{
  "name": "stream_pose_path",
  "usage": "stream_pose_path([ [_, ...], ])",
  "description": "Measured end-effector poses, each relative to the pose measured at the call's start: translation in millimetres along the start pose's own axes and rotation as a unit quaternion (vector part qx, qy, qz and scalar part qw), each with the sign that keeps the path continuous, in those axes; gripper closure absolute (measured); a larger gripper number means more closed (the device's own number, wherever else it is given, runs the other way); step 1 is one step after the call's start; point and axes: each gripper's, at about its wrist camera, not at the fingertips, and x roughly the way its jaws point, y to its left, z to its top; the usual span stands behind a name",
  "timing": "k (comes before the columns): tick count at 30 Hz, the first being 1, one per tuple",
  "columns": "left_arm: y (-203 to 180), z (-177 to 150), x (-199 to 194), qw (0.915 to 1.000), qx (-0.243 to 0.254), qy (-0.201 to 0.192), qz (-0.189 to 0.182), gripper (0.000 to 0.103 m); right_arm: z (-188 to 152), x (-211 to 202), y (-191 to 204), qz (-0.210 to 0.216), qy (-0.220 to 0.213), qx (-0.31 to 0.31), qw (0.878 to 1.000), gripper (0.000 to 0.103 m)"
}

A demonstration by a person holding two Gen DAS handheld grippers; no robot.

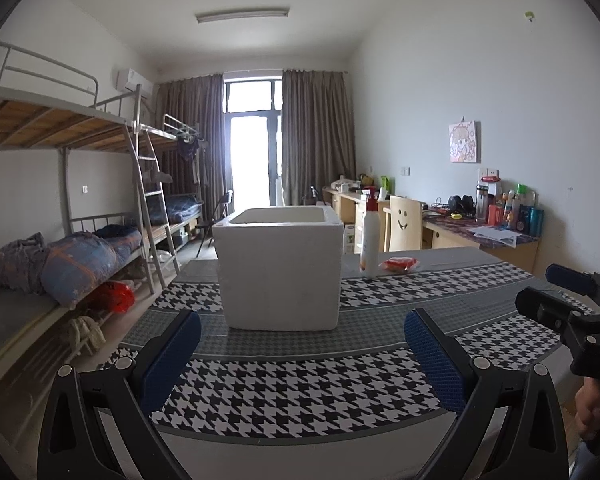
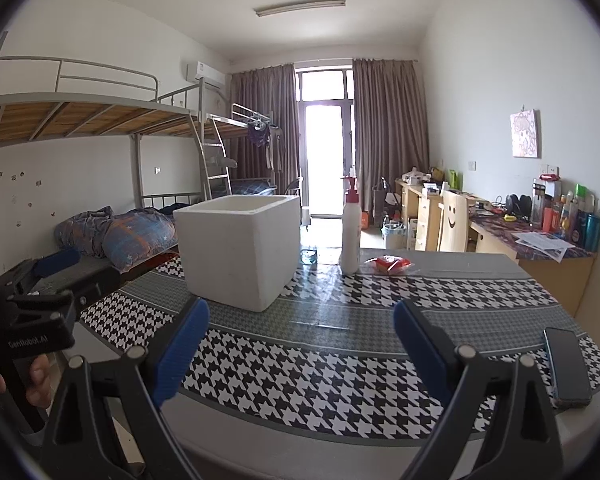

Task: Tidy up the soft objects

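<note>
Hovering above the worktop (image 1: pixel 300 384), left tool (image 1: pixel 302 354) and right tool (image 2: pixel 300 344) gape wide, empty, facing the foam box (image 1: pixel 278 268).

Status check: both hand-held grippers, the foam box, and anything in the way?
Left hand-held gripper open, empty. Right hand-held gripper open, empty. White foam box upright on table, untouched. Red packet beside spray bottle; phone near right edge.

White foam box (image 1: pixel 280 272) on black-and-white houndstooth tablecloth (image 1: pixel 300 392)
</note>
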Motion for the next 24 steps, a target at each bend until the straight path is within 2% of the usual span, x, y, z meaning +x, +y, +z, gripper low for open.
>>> stream_pose_path([
  [24, -3.5, -7.4, 3.3, 0.9998, 0.012, 0.015, -0.010, 0.001, -8.2, -1.4, -1.0, -0.009, 0.010, 0.007, 1.000, 0.007],
])
